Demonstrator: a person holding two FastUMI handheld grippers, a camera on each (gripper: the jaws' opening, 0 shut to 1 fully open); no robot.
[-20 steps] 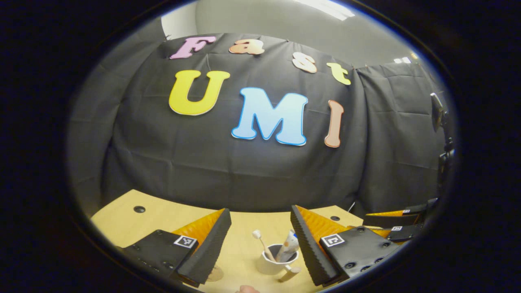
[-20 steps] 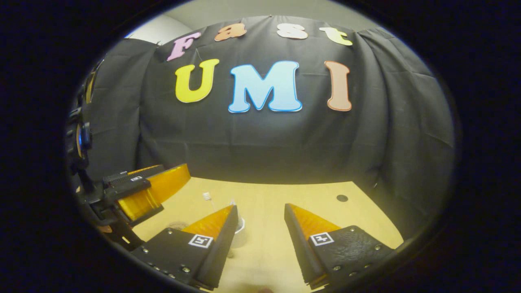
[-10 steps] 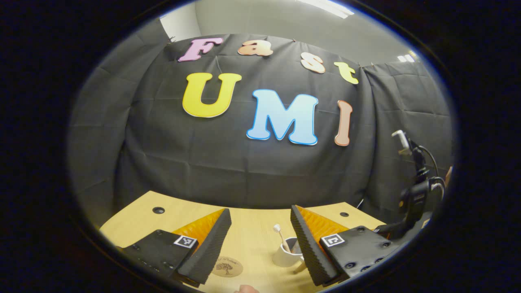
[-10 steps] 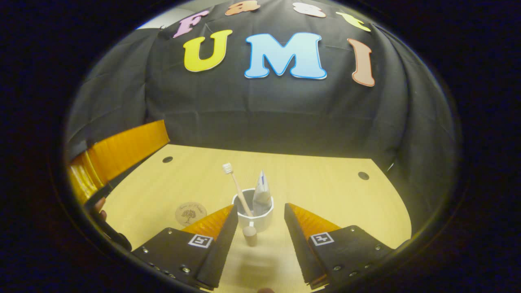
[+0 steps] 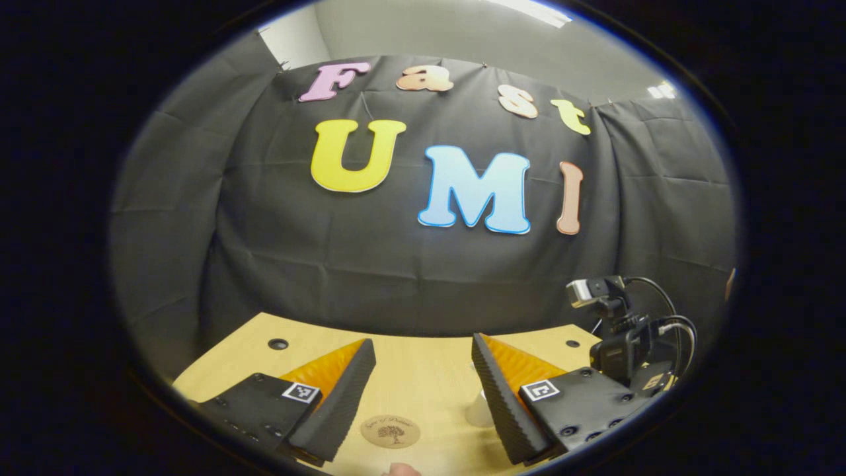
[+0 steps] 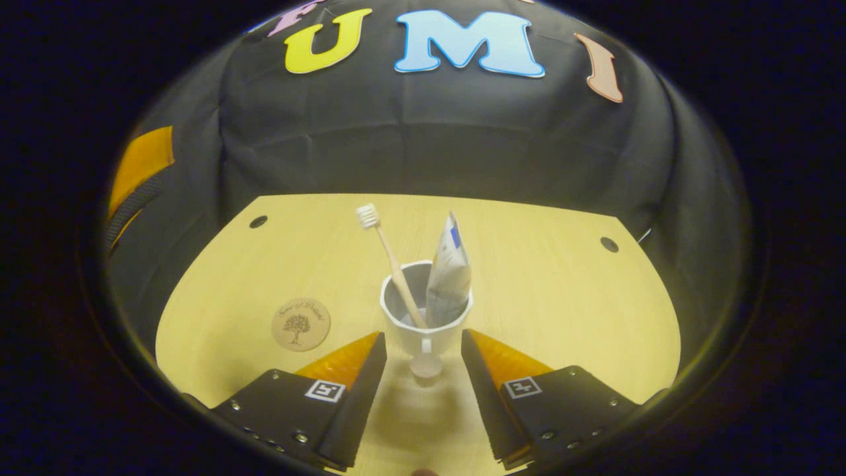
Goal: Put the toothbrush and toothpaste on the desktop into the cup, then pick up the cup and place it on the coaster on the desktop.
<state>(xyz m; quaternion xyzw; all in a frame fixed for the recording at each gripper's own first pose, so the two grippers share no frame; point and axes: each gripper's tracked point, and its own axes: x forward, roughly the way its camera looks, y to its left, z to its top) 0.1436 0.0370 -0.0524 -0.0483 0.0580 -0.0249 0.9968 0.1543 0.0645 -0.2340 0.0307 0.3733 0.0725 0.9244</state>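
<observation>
Now R gripper (image 6: 423,354) sat wide open, fingers flanking the cup (image 6: 426,317) handle, not yet pressing. Toothbrush (image 6: 390,261) & toothpaste (image 6: 449,274) already stood inside. Coaster (image 6: 301,324) lay to cup's left, apart. L gripper (image 5: 423,387) open, idle above the desk. Best to close squarely on handle, lift straight, keep cup level w/ contents.

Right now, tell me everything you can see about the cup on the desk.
The cup is white, glossy like ceramic, with a handle facing the right gripper. It stands upright on the wooden desk, right of the round coaster, not on it. A toothbrush leans inside, bristles up, beside a toothpaste tube. The gripper's open fingers flank the handle without touching it.
</observation>
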